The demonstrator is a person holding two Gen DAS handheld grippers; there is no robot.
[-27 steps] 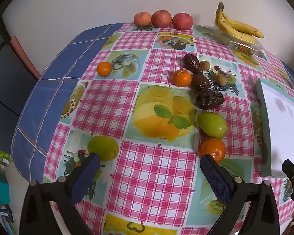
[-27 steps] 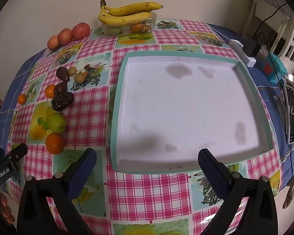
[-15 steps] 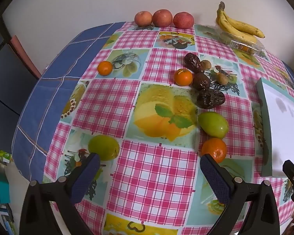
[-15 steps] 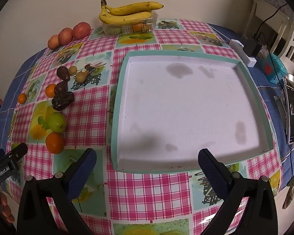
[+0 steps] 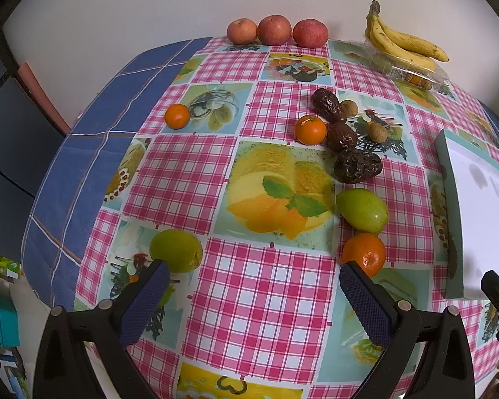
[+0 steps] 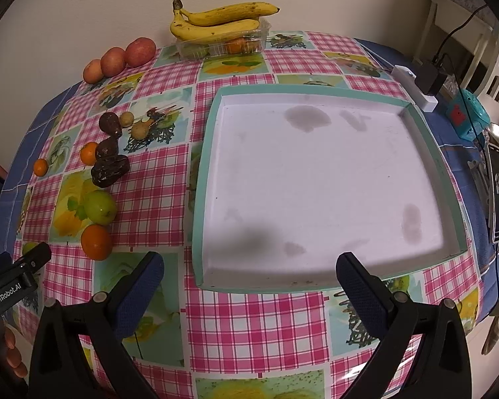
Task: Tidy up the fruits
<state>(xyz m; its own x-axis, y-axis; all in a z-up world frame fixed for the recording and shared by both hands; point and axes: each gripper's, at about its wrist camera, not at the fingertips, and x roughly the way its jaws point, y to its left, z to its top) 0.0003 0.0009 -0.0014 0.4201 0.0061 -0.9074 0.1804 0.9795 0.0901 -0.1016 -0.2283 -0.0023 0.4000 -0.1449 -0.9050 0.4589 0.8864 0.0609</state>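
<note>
Left gripper point(image 5: 252, 286) eased slightly forward, fingers spread wide, orange point(image 5: 363, 253) beside right finger point(image 5: 366, 302).

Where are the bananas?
In both wrist views the bananas lie at the table's far edge by the wall, on a clear plastic box, beside three red apples.

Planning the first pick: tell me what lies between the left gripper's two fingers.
In the left wrist view, only bare checked tablecloth lies between the open left gripper's fingers; a green fruit and an orange sit just beyond the tips.
</note>
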